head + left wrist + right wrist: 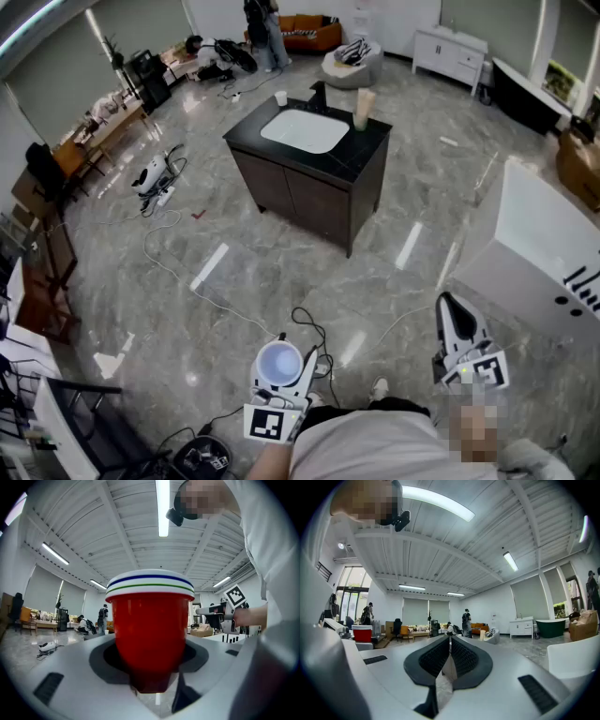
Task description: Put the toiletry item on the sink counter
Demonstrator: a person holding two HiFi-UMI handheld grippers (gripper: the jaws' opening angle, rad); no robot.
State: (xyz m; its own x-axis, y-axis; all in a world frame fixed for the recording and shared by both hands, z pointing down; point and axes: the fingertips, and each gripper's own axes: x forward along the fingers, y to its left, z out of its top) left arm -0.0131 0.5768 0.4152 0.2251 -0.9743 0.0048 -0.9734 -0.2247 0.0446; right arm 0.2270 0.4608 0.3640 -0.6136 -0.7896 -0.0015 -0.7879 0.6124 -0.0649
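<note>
The sink surface [367, 155] is set well across the marble floor [272, 258], so the red cup [150, 630] clamped in the left tongs [279, 356] (right tongs [449, 654] closed on nothing) could be shaken loose in transit.

Bright, even indoor light from long white ceiling strip lamps [162, 508]; their glare streaks the glossy grey marble floor [209, 266]. Shadows faint. Both gripper views show strong fisheye bend w/ black corners. Very close to the lens, the red plastic cup with white striped rim [150, 634] looks slightly soft.
</note>
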